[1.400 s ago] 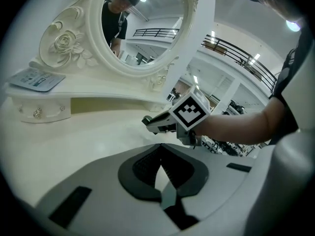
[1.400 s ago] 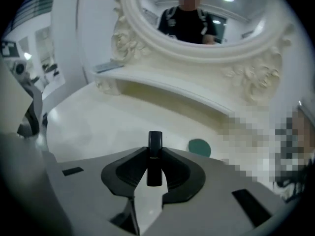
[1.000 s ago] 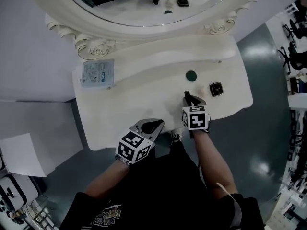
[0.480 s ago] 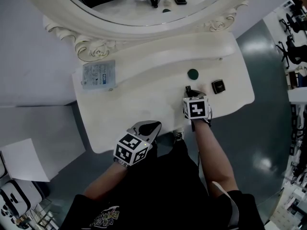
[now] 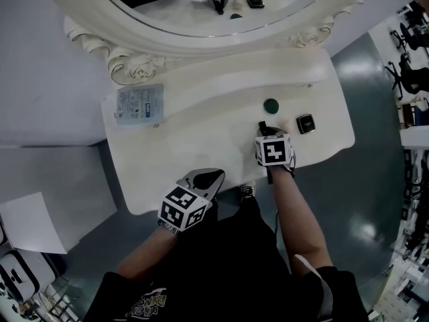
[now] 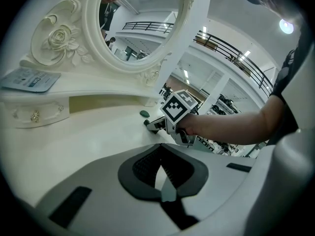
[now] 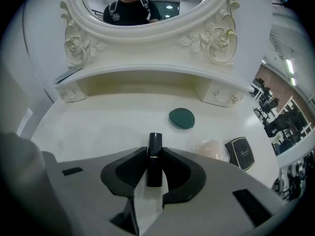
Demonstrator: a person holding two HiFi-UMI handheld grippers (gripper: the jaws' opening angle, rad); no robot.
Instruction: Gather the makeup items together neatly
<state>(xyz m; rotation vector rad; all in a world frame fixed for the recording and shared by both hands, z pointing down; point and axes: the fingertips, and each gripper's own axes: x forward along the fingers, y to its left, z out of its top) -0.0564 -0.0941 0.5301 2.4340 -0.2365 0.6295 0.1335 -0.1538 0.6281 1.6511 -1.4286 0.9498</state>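
On the glossy white dressing table [image 5: 201, 133] lie one round green puff [image 7: 181, 118], one soft peach sponge [image 7: 212, 149] and one square black compact [image 7: 240, 153] (all near each other). The right gripper [image 7: 154, 154] pinches one black cylindrical lipstick [image 7: 155, 140] beside them. The left gripper [image 6: 160, 163] has its jaws pressed together, empty.

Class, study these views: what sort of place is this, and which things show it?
Likely a dressing table in a large showroom-like hall: an ornate white vanity with a carved oval mirror, a black lipstick and green round item, balcony railings and office chairs beyond.
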